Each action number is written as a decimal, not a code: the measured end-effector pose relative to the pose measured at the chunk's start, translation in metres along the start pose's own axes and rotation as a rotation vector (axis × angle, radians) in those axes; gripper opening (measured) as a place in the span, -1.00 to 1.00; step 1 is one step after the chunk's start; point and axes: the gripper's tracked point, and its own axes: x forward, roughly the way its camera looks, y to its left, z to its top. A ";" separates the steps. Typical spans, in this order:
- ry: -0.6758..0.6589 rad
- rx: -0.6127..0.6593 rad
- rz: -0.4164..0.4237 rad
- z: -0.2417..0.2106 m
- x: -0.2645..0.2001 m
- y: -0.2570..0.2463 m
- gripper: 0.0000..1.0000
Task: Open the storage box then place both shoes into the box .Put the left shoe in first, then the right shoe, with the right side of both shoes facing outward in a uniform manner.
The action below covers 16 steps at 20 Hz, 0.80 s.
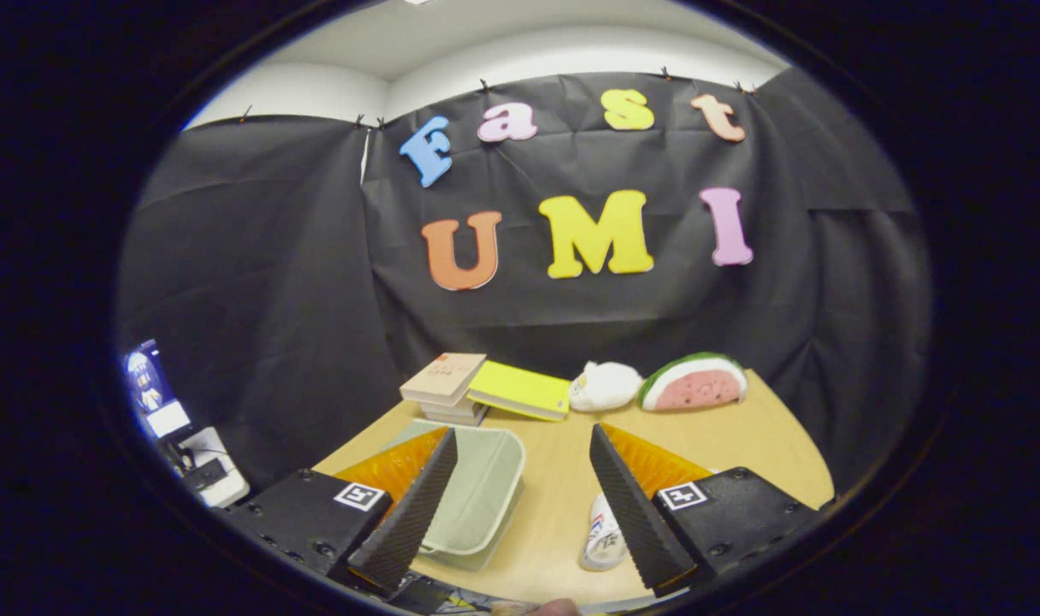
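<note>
gripper spread above the storage box, 1 shoe beside it

the storage box (477,492), pale green with a rounded pale rim, sits on the wooden table (768,445) with its lid side up; whether that lid is open or closed cannot be told. the left finger (409,505) crosses in front of the box's near left corner. just to the right of the box, on bare tabletop, lies a white shoe (601,535) with dark and red marks on its side, its far edge tucked behind the right finger (631,505). only 1 shoe can be made out.

the gripper (520,445) has its 2 fingers spread wide apart, holding nothing, with the box's right edge and bare table showing between them.

beyond the box, at the back of the table, a stack of books (447,385) stands with a yellow-green book (520,389) leaning beside it. right of these, farther from the box, are a white plush toy (605,385) and a watermelon-slice plush (695,381). well left of the box, off the table, a lit screen (148,385) stands above a white device (212,466).
</note>
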 end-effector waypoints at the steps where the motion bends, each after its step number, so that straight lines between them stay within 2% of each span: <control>1: 0.031 0.027 0.038 -0.010 0.002 0.001 0.99; 8: 0.238 0.217 0.226 -0.083 0.036 0.006 1.00; 16: 0.430 0.459 0.405 -0.133 0.075 0.022 1.00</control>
